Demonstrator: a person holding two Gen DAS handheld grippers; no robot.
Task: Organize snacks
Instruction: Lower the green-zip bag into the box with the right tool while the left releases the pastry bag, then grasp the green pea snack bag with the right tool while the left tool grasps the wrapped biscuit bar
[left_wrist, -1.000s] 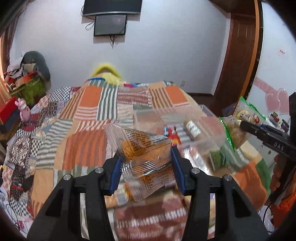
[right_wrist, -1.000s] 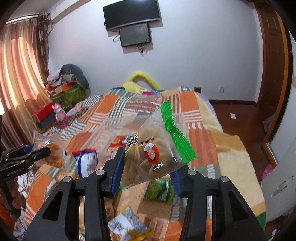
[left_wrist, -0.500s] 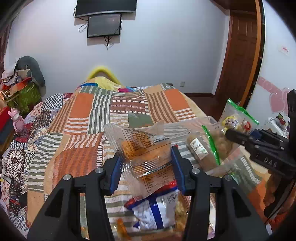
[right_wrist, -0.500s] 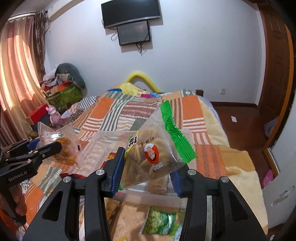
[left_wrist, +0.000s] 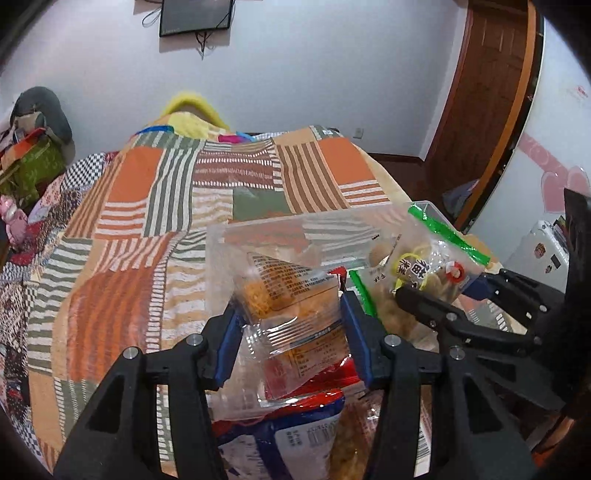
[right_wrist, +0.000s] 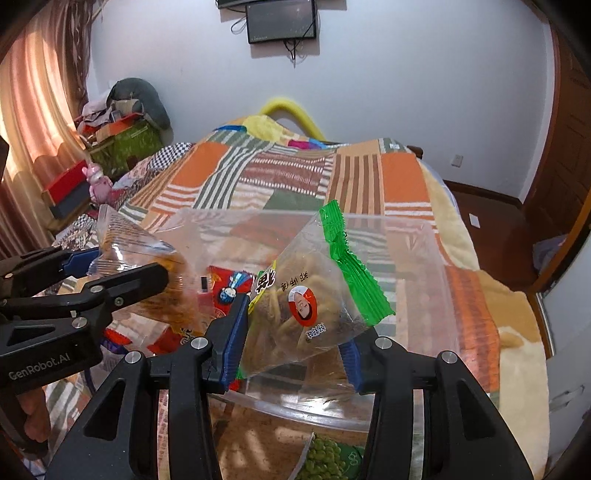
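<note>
One patchwork blanket (right_wrist: 284, 177) bears one clear plastic bin (right_wrist: 424, 258). Above the bin, two grippers: left gripper (left_wrist: 290, 325) clamps one orange snack packet (left_wrist: 291, 299); right gripper (right_wrist: 295, 328) clamps one green-edged snack bag (right_wrist: 314, 295).

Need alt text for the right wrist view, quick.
The right gripper holds a green-edged snack bag above a clear plastic bin on a patchwork bedspread; the left gripper holds an orange snack packet alongside.

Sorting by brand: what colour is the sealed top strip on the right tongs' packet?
Green, clearest in the right wrist view.
</note>
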